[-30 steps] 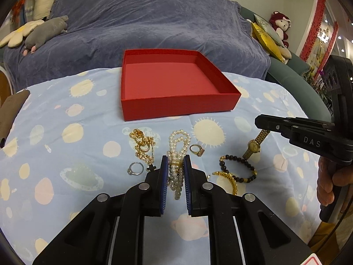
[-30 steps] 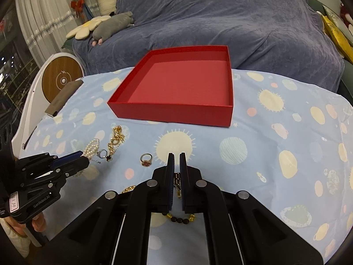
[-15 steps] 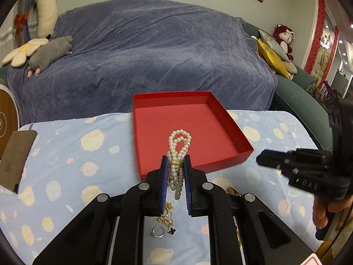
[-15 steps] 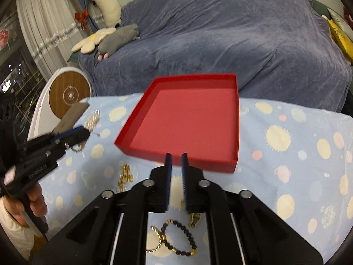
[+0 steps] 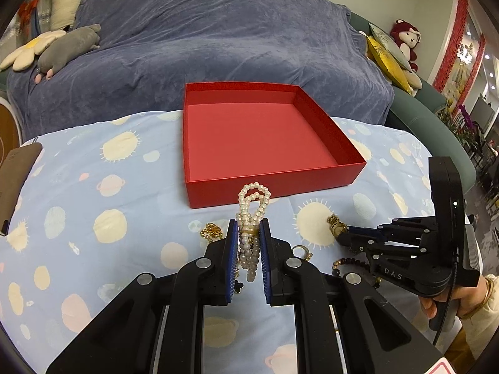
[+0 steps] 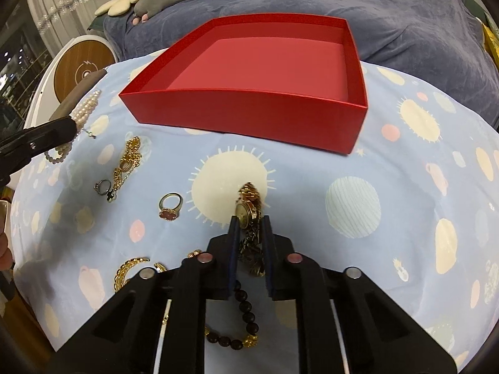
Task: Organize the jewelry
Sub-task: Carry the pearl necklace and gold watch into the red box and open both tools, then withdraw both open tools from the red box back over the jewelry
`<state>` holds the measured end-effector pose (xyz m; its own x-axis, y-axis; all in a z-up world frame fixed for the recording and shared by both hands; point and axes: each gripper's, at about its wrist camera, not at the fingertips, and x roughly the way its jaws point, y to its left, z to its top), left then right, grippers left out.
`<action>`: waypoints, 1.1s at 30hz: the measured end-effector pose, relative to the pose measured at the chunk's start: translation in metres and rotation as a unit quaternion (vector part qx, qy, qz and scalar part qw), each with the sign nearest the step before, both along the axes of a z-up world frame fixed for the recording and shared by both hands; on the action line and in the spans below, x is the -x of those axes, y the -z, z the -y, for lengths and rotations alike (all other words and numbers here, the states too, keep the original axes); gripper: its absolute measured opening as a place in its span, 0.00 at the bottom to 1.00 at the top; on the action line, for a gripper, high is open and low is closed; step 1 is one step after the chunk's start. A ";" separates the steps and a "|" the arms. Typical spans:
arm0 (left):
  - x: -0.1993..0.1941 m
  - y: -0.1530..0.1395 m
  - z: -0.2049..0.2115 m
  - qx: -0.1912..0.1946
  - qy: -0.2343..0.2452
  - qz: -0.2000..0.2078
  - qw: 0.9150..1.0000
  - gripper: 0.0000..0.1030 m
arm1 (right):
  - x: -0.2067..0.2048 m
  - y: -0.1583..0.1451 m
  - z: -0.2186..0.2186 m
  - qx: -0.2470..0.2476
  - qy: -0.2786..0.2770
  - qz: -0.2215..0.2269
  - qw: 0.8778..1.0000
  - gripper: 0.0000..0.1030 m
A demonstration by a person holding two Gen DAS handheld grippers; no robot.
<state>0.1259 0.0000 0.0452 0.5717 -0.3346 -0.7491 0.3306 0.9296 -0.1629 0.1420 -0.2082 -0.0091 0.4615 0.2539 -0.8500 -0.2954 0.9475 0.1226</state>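
My left gripper [image 5: 248, 227] is shut on a white pearl bracelet [image 5: 251, 215] and holds it above the cloth, in front of the empty red box [image 5: 218, 191]. In the right wrist view the pearl bracelet [image 6: 82, 110] hangs from the left gripper at the far left. My right gripper [image 6: 251, 222] has its fingers on both sides of a gold watch [image 6: 248, 208] lying on the cloth; whether it grips the watch I cannot tell. The right gripper [image 5: 346, 237] touches the watch [image 5: 335, 222] in the left wrist view.
On the blue patterned cloth lie a gold chain [image 6: 129, 159], a silver ring [image 6: 102, 186], a gold ring with a pink stone [image 6: 170, 207], a black bead bracelet [image 6: 243, 318] and a gold bangle [image 6: 128, 269]. A blue-covered sofa [image 5: 218, 40] stands behind the table.
Both grippers rose and then came back down. The left one lifted the pearl bracelet off the cloth and now holds it lower, before the box. The right one dropped onto the gold watch.
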 end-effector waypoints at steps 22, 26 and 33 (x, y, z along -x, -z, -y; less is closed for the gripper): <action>-0.211 -0.010 0.056 -0.019 -0.012 0.009 1.000 0.11 | -0.215 -0.053 0.012 -0.102 0.090 0.037 0.990 0.08; -0.234 0.012 0.060 -0.029 -0.020 -0.012 0.999 0.17 | -0.227 -0.043 0.025 -0.094 0.117 0.055 0.987 0.11; -0.239 0.031 0.052 -0.038 -0.051 -0.031 0.997 0.52 | -0.221 -0.032 0.039 -0.090 0.138 0.048 0.985 0.27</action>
